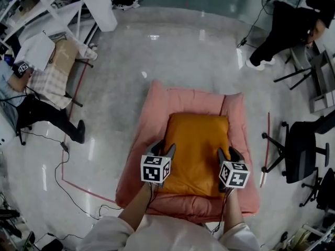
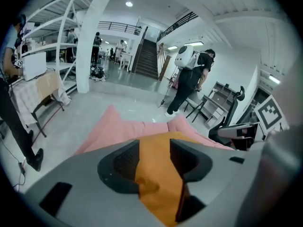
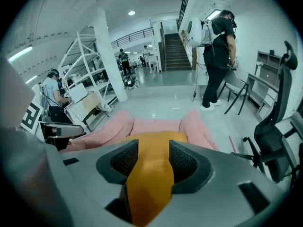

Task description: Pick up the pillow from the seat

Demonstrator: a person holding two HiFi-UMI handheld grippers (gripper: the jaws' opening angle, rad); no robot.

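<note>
Plump orange fabric pillow (image 1: 198,145) on quilted pink seat (image 1: 178,101). Left gripper (image 1: 164,149) and right gripper (image 1: 228,155) at the pillow's side edges, jaws apart.

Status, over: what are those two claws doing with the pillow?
Left claw, right claw open, flanking pillow. Pillow flat on seat. Nothing blocking.

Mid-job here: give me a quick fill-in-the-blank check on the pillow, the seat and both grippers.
1. The pillow is ____ in colour.
2. It lies on a ____ seat.
3. In the head view the left gripper is at the pillow's ____ edge, the right gripper opposite.
4. Between each gripper's open fingers the ____ shows.
Missing words: orange; pink; left; pillow.
</note>
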